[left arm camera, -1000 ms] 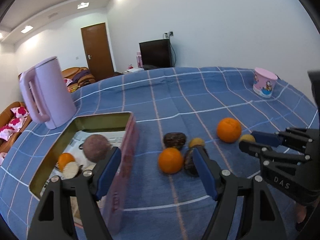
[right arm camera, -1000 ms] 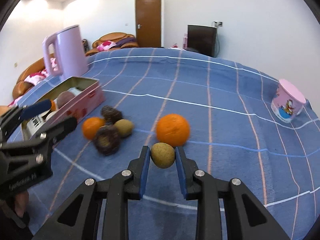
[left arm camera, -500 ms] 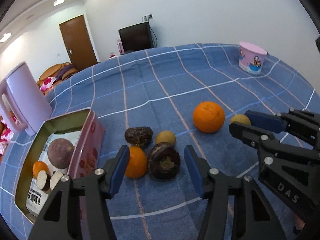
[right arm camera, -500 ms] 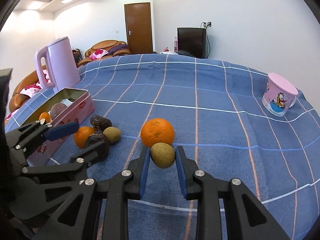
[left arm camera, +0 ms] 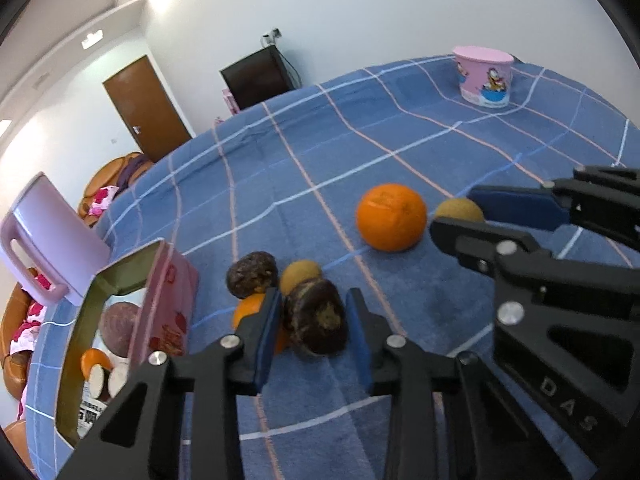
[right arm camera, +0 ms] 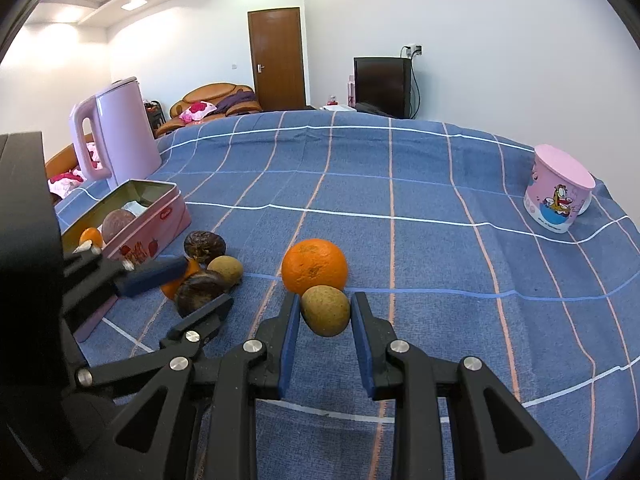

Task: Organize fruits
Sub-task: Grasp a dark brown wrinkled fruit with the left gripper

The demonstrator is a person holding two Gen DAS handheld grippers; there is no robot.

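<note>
Right now you are holding your left gripper (left arm camera: 312, 322) around a dark wrinkled fruit (left arm camera: 316, 318) on the desk (right arm camera: 400, 184), its blue pads spread a little wider than the fruit (whether they are touching it is hard to tell). Your right gripper (right arm camera: 325, 312) is pinching a brownish-green fruit (right arm camera: 326, 310) just in front of the big orange (right arm camera: 314, 266). The pink tin (right arm camera: 160, 216), already holding a few pieces, is sitting to the left, beside the pink kettle (right arm camera: 116, 128).
</note>
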